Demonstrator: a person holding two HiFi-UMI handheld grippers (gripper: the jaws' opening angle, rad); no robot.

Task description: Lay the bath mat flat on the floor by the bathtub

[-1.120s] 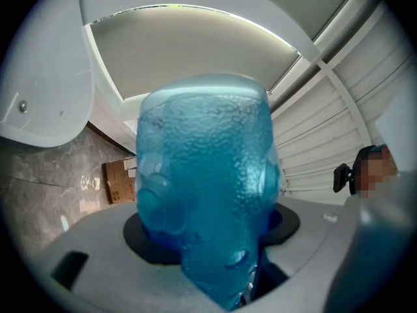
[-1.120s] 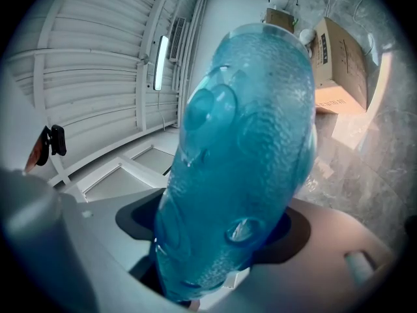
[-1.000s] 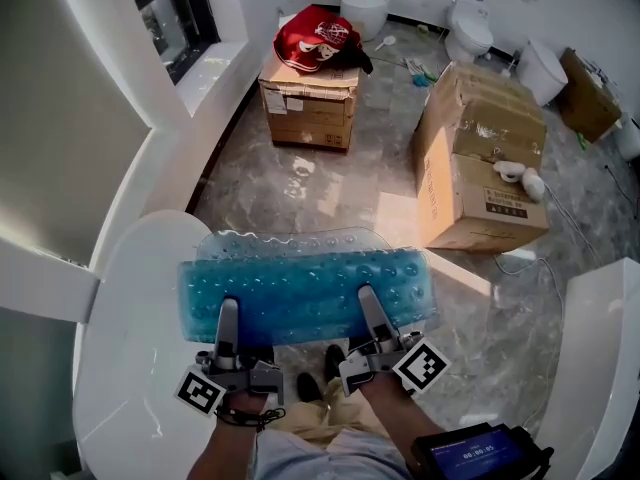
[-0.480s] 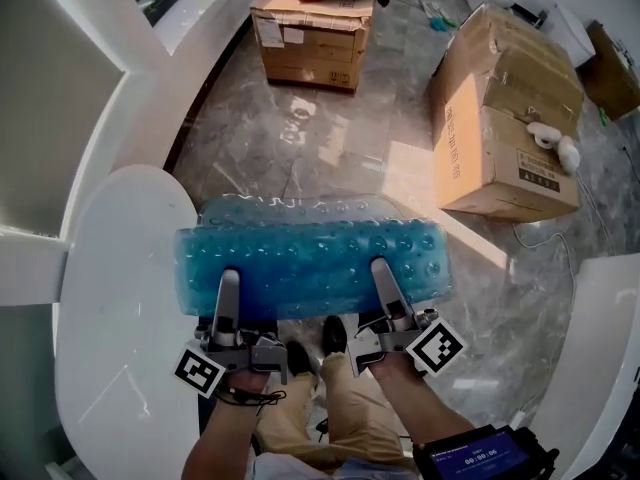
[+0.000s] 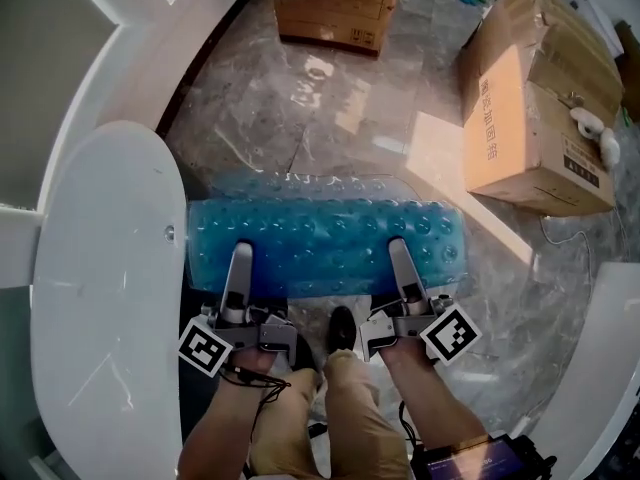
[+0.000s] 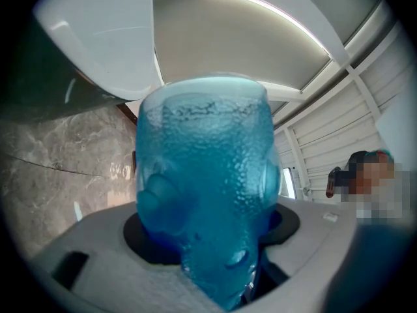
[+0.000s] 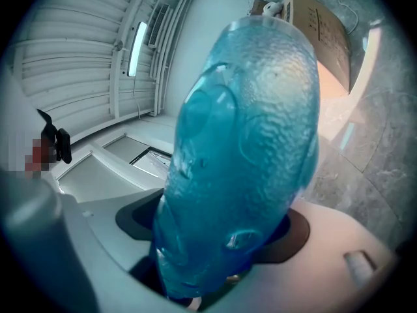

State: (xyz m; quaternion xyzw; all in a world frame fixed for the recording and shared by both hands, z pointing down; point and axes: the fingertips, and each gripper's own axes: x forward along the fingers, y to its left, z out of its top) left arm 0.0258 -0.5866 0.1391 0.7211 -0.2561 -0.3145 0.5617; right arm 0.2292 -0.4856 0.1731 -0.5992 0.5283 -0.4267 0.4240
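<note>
Centrally, a translucent blue, bubbled bath mat (image 5: 320, 238), apparently doubled; left gripper (image 5: 240, 263) and right gripper (image 5: 398, 258) clamp its near edge; cardboard box (image 5: 525, 118) print unreadable.

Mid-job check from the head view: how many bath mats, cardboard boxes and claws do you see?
bath mat: 1
cardboard boxes: 2
claws: 2, the left claw and the right claw, each gripping the mat
Total: 5
</note>
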